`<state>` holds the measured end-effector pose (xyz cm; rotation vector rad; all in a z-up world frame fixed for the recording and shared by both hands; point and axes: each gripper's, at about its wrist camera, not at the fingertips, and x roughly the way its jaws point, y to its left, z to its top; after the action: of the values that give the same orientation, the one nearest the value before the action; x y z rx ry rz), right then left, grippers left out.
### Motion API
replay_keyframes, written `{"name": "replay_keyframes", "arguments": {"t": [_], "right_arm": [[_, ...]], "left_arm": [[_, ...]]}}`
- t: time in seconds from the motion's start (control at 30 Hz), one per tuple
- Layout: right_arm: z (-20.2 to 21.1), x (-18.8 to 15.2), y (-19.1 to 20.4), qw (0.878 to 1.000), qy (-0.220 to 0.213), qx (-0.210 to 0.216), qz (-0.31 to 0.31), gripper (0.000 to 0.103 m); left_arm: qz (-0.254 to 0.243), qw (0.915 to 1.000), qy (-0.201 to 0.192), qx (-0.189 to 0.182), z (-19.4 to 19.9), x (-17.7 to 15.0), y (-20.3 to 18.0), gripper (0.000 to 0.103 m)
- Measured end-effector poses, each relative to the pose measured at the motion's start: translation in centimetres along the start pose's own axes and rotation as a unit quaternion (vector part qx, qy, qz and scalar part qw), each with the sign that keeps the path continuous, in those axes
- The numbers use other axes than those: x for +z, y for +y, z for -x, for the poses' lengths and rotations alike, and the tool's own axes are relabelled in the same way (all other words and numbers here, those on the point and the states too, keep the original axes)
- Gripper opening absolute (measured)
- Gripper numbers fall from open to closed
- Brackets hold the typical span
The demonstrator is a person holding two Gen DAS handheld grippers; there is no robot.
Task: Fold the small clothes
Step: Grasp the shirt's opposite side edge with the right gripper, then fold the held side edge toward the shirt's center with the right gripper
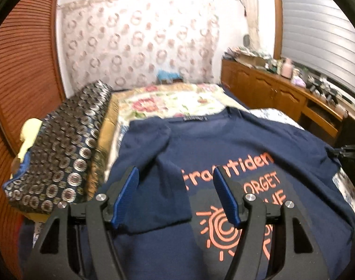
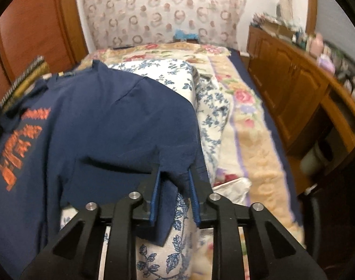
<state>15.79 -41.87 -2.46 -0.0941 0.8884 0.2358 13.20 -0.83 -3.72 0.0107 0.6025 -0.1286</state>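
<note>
A navy T-shirt (image 1: 224, 144) with orange print lies spread on the bed. Its left sleeve (image 1: 158, 163) is folded inward over the chest. My left gripper (image 1: 175, 175) is open just above that folded sleeve, holding nothing. In the right wrist view the same shirt (image 2: 107, 121) lies over a blue-flowered pillow (image 2: 177, 238). My right gripper (image 2: 172, 168) is closed on the shirt's right sleeve (image 2: 168, 184), with the cloth pinched between the blue pads (image 2: 154, 196) and lifted off the pillow.
A dark circle-patterned cushion (image 1: 60, 163) lies at the left of the bed. A floral blanket (image 2: 247, 107) covers the bed beyond the shirt. A wooden cabinet (image 2: 294, 93) with clutter on top runs along the right. A wooden door (image 1: 21, 70) stands at the left.
</note>
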Motion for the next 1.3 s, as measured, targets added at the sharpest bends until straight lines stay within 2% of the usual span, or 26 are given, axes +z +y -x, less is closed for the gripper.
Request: {"name": "replay_keyframes", "arguments": {"t": [0.1, 0.2, 0.37, 0.5, 0.63, 0.8, 0.93, 0.97, 1.0, 1.07, 1.13, 1.2, 1.3], "right_arm": [[0.2, 0.2, 0.4, 1.0, -0.005, -0.009, 0.013, 0.01], [0.6, 0.7, 0.6, 1.0, -0.02, -0.007, 0.015, 0.008], [2.3, 2.2, 1.5, 0.998, -0.059, -0.002, 0.02, 0.007], [3.4, 3.6, 2.8, 0.996, -0.085, 0.007, 0.029, 0.007], [4.1, 5.1, 4.8, 0.994, -0.098, 0.026, 0.044, 0.007], [4.0, 6.8, 9.1, 0.99, -0.103, 0.06, 0.077, 0.007], [3.0, 7.4, 13.6, 0.985, -0.087, 0.11, 0.097, 0.008], [2.7, 7.3, 14.6, 0.984, -0.081, 0.123, 0.1, 0.012], [2.4, 7.3, 15.4, 0.984, -0.075, 0.128, 0.103, 0.022], [1.9, 7.0, 16.6, 0.983, -0.069, 0.123, 0.115, 0.033], [1.6, 6.8, 16.9, 0.984, -0.067, 0.114, 0.12, 0.035], [1.4, 6.4, 16.8, 0.986, -0.067, 0.087, 0.127, 0.041], [0.8, 5.9, 15.9, 0.988, -0.057, 0.08, 0.123, 0.042]], "left_arm": [[0.002, 0.9999, -0.01, 0.005, 0.4, 0.0, -0.1, 0.066], [0.009, 0.9999, -0.01, -0.005, 0.6, -0.1, 0.3, 0.066], [-0.003, 1.0, -0.005, -0.006, 1.1, -0.3, -0.1, 0.066], [-0.006, 0.9997, 0.004, -0.025, 1.5, -0.7, -0.4, 0.066], [-0.013, 0.9992, 0.008, -0.037, 1.9, -1.1, -0.9, 0.066], [-0.02, 0.9988, 0.007, -0.043, 2.4, -1.5, -1.4, 0.066], [-0.017, 0.9986, 0.006, -0.051, 2.6, -1.6, -1.6, 0.066], [-0.017, 0.9985, 0.006, -0.052, 2.6, -1.6, -1.7, 0.066], [-0.017, 0.9984, 0.007, -0.054, 2.6, -1.6, -1.8, 0.066], [-0.018, 0.9983, 0.008, -0.056, 2.6, -1.7, -1.9, 0.066], [-0.017, 0.9981, 0.009, -0.059, 2.7, -1.9, -2.0, 0.066], [-0.017, 0.998, 0.011, -0.06, 2.7, -2.0, -2.0, 0.066], [-0.016, 0.9978, 0.012, -0.063, 2.7, -2.3, -2.2, 0.066]]}}
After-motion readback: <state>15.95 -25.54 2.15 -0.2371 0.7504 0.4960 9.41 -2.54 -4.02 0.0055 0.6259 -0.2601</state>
